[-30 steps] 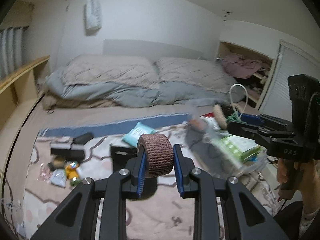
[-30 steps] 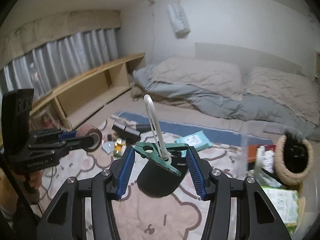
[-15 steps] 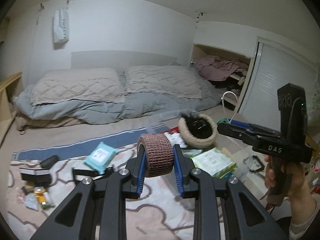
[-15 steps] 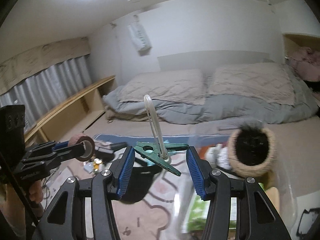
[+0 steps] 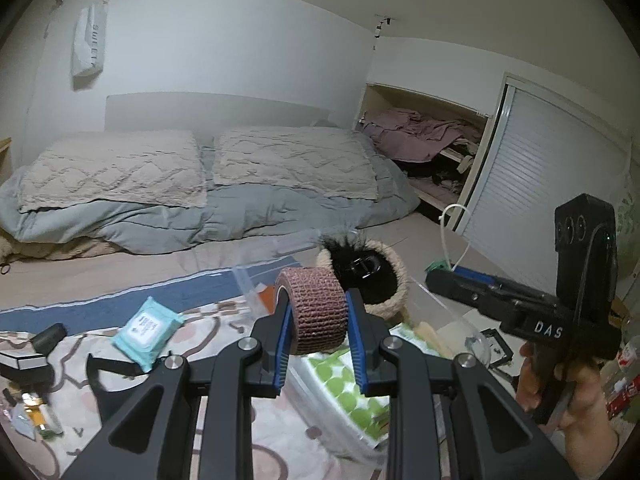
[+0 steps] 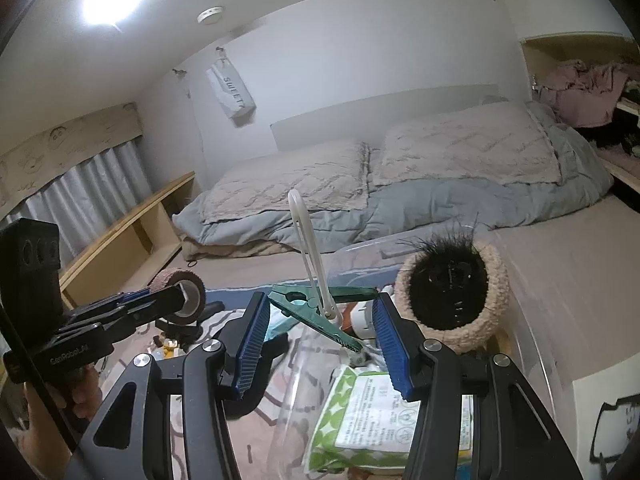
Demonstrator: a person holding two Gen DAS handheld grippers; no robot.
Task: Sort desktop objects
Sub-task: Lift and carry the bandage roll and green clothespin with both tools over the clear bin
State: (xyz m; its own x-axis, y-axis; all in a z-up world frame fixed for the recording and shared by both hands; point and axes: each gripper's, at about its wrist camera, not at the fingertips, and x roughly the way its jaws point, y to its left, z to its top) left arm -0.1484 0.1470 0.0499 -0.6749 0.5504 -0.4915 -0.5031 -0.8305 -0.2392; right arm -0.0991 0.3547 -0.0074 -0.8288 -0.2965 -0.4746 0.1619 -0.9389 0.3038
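My left gripper (image 5: 318,320) is shut on a brown bandage roll (image 5: 316,310) and holds it in the air; the roll also shows in the right wrist view (image 6: 180,292). My right gripper (image 6: 320,318) is shut on a green clothespin (image 6: 316,308) with a white plastic loop (image 6: 306,248). Both grippers hover over a clear plastic bin (image 6: 532,312) that holds a beige fuzzy basket (image 6: 452,300) with black hair clips and a green-dotted tissue pack (image 6: 380,416). The right gripper shows at the right of the left wrist view (image 5: 440,276).
A teal wipes pack (image 5: 148,326), a black case (image 5: 48,336) and small clutter (image 5: 32,416) lie on the patterned rug. A bed with grey duvet (image 5: 200,216) is behind. An open closet (image 5: 432,152) and a louvred door (image 5: 540,184) stand at right.
Both grippers have swung to the right with their loads, from above the rug to over the clear bin. The basket and tissue pack now sit close below them.
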